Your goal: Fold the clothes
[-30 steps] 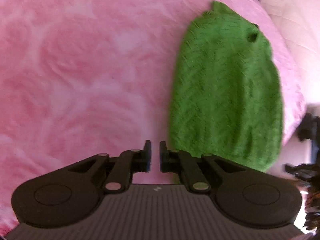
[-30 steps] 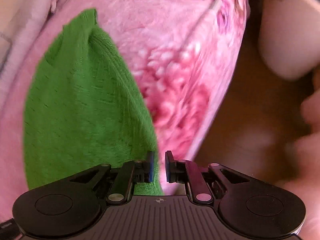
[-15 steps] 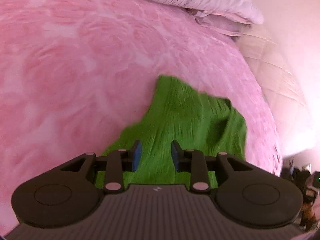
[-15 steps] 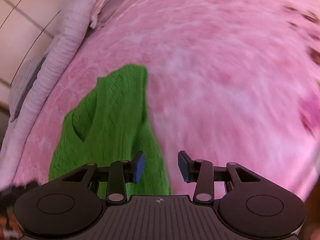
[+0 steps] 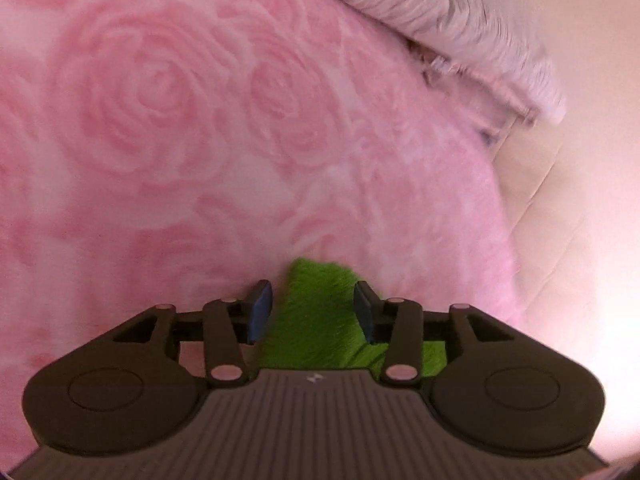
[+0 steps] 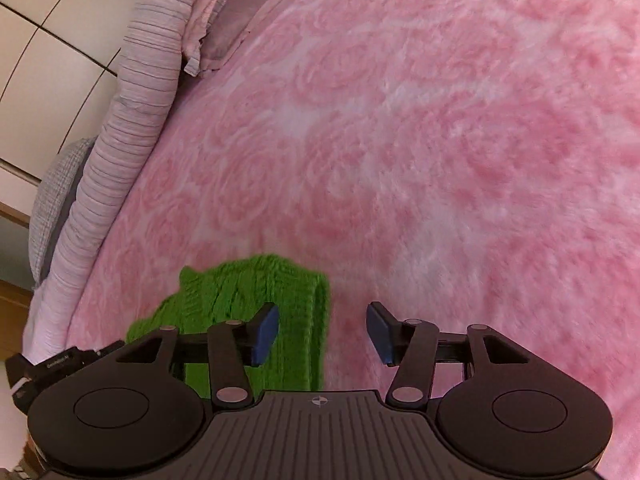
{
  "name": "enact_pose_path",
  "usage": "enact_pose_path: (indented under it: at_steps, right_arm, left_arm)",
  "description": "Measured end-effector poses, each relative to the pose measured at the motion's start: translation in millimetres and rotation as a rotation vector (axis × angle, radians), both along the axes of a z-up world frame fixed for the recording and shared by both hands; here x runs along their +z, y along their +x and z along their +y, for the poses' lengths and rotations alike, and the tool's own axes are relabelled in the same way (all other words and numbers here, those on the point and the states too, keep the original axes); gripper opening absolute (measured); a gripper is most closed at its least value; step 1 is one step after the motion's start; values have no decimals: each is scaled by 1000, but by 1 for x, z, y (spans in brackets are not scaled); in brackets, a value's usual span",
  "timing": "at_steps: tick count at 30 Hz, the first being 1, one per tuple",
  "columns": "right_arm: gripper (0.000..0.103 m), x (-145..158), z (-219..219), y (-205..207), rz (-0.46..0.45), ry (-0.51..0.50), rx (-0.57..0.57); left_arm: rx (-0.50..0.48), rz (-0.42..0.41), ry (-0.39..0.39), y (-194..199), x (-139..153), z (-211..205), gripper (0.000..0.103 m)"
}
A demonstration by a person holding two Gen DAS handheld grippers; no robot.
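Note:
A green knitted garment (image 5: 316,328) lies on a pink rose-patterned blanket (image 5: 160,120). In the left wrist view its far corner shows between the fingers of my left gripper (image 5: 312,300). The jaws are opening and the blue pads (image 5: 260,312) stand clear of the knit. In the right wrist view the green garment (image 6: 248,292) lies at the lower left. My right gripper (image 6: 323,320) hangs over its right edge, jaws opening, the left pad (image 6: 266,332) above the knit, the right pad above the pink blanket (image 6: 440,140). Neither gripper holds anything.
A striped lilac pillow (image 5: 440,20) lies at the head of the bed, seen too in the right wrist view as the pillow (image 6: 132,100). A cream quilted surface (image 5: 580,220) borders the blanket. A black device part (image 6: 60,364) pokes in at the lower left.
Both grippers went from shut to open. Both views swung across the bed; the green garment, large in view before, now shows only low down by the fingers.

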State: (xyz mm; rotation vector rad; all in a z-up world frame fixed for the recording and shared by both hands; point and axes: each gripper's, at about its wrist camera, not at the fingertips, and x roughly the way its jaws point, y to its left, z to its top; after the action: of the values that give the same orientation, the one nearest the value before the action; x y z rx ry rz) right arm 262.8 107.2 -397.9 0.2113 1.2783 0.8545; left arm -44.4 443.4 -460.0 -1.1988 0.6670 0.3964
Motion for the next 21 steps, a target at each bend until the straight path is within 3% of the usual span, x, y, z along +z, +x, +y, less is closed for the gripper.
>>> enact_pose_path:
  at_steps: [1,3,4,5,7,10,16,19,21]
  right_arm:
    - [53,-2,2,1,-4,13,1]
    - [52,-2,8,2,-16,38,22]
    - [27,-1,12,2,-26,41,41]
    - [13,1,17,1,-47,27,62]
    - [9,11,28,-4,-98,18,100]
    - [9,49,51,-17,-205,74,191]
    - [8,122,142,-43,-272,284,389]
    - [10,141,216,-57,-303,347,423]
    - [22,141,255,-62,-300,326,387]
  left_arm:
    - [1,-15,-21,1,-3,-2,37]
    - [-34,-42,-19,5,-3,-7,11]
    - [-55,-54,4,6,-1,-10,11]
    - [-47,-64,55,3,6,-14,9]
    - [43,-114,162,-15,29,-16,8]
    - [233,-194,261,-62,77,-10,7]
    - [404,-172,530,-139,178,10,7]
    - [449,-74,625,-142,198,46,11]
    - [489,38,639,-138,197,79,14]
